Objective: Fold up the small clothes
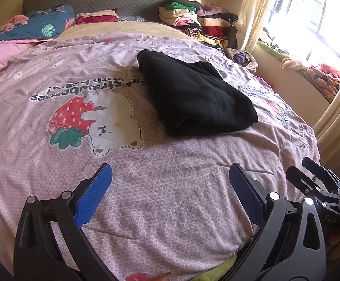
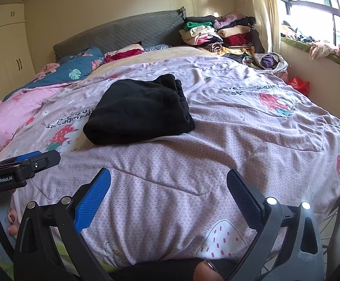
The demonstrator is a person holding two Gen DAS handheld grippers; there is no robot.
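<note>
A black garment (image 1: 193, 96) lies folded into a thick bundle on the pink strawberry-print quilt (image 1: 146, 164); it also shows in the right wrist view (image 2: 139, 114). My left gripper (image 1: 170, 182) is open and empty, held low over the quilt near the bed's front edge, well short of the garment. My right gripper (image 2: 168, 187) is open and empty too, beside the left one, also short of the garment. The right gripper shows at the right edge of the left wrist view (image 1: 315, 175). The left gripper shows at the left edge of the right wrist view (image 2: 38, 159).
A pile of folded clothes (image 2: 219, 35) stands at the bed's far right corner by the grey headboard (image 2: 123, 32). A blue leaf-print blanket (image 1: 41, 25) and pink bedding (image 2: 15, 114) lie at the far left. A window sill with clothes (image 2: 322, 46) runs along the right.
</note>
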